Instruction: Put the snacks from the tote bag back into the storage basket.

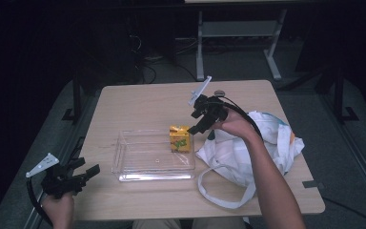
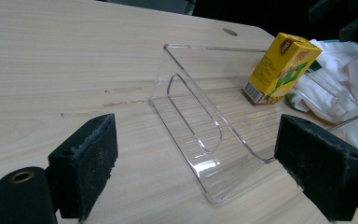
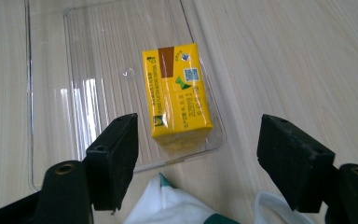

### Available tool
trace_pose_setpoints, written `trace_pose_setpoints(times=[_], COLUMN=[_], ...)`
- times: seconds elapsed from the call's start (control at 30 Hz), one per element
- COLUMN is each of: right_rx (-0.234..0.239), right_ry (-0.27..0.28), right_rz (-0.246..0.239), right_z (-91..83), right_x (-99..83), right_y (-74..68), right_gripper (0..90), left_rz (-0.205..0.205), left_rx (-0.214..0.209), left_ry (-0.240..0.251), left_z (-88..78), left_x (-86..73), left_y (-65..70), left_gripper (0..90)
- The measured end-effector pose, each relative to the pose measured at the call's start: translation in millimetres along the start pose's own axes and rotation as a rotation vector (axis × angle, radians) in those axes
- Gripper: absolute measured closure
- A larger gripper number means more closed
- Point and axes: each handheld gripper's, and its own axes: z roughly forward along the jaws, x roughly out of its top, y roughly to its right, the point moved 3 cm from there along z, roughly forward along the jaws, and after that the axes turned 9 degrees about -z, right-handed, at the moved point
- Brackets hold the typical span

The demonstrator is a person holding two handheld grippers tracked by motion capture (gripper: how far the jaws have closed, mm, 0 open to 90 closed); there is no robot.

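Observation:
A yellow drink carton [image 1: 179, 138] [image 2: 282, 68] [image 3: 179, 95] stands upright in the far right corner of a clear plastic tray [image 1: 138, 167] [image 2: 200, 121] [image 3: 74, 70] at the table's middle. My right gripper [image 1: 201, 121] [image 3: 198, 154] hovers just above and to the right of the carton, jaws open and apart from it, nothing between them. Off the table's near left corner, my left gripper [image 1: 86, 168] [image 2: 196, 172] is open and empty, pointing toward the tray.
A white cloth bag [image 1: 252, 148] [image 2: 340, 88] [image 3: 177, 205] with loose handles lies right of the tray, under my right forearm. The wooden table [image 1: 138, 102] has bare surface left of and behind the tray. Desk legs and cables stand beyond the far edge.

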Motion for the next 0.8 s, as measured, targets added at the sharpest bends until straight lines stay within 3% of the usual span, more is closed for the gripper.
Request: trace_pose_setpoints(times=[0.8], right_rx=[-0.05], right_ry=[0.02], right_rz=[0.066], right_z=[-23.8], right_x=[-30.8], right_y=[-7.7], right_gripper=[29.5], left_rz=[0.006], left_rx=[0.0], left_ry=[-0.002], left_z=[0.2], left_x=[0.0], left_y=[0.5], left_gripper=[12.7])
